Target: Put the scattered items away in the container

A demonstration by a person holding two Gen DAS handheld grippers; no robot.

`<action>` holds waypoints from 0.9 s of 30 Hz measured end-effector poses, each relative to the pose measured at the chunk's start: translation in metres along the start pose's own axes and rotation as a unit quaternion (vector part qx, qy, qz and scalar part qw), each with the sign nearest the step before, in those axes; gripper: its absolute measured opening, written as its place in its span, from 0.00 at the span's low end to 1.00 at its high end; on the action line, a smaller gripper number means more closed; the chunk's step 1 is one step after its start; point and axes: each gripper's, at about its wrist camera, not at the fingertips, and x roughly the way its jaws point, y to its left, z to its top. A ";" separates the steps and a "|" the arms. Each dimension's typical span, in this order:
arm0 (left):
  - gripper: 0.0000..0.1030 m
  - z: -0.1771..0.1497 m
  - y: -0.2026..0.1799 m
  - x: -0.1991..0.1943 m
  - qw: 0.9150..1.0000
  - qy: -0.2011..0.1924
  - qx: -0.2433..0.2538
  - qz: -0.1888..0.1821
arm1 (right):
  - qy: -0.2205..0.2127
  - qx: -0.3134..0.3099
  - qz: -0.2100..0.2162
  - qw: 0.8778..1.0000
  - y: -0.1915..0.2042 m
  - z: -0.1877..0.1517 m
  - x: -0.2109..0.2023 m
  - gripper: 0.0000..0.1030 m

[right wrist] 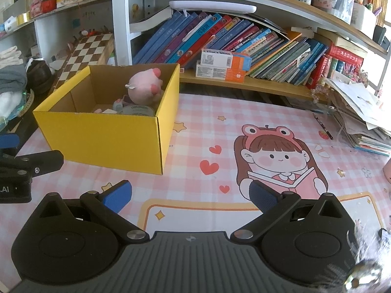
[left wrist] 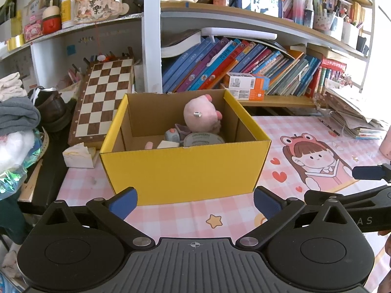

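- The bench (right wrist: 244, 112), under a pink checked mat with a cartoon girl in a frog hat, carries the yellow box (left wrist: 180, 171); the mat around the box looks clear of loose items in both wrist views, so the tidying seems nearly or fully done.
- The yellow box stands upright and open-topped; behind it rise the bookshelves, and a chessboard (left wrist: 102, 97) leans just beyond its far-left corner.
- Inside the box, a pink plush (left wrist: 200, 117) sits highest, toward the back right wall and reaching about to the rim.
- Below the plush, against the box's near wall, lies a round tin (left wrist: 202, 139); left of it are a small grey-blue toy (left wrist: 171, 134), a white block and a pink piece, which I cannot identify for certain because the wall hides their lower parts.
- The left tongs (left wrist: 194, 201) hang in front of the box's near wall, spread as wide as they go, with nothing between the blue pads.
- The right tongs (right wrist: 190, 195) hover to the right of the box over the cartoon girl, also spread and empty.
- To finish well, I would scan the mat on the box's far and right sides for strays, keep both tongs clear of the cardboard walls so the box is not nudged, and check that the plush is settled rather than perched.
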 end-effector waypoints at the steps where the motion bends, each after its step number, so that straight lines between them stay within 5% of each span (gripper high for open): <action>1: 1.00 0.000 0.000 0.000 1.000 0.000 0.000 0.000 | 0.000 0.001 -0.001 1.000 0.000 0.000 0.000 1.00; 27: 1.00 0.000 -0.001 0.000 1.000 0.004 0.005 -0.004 | 0.009 -0.006 0.002 1.000 0.002 -0.002 0.002 1.00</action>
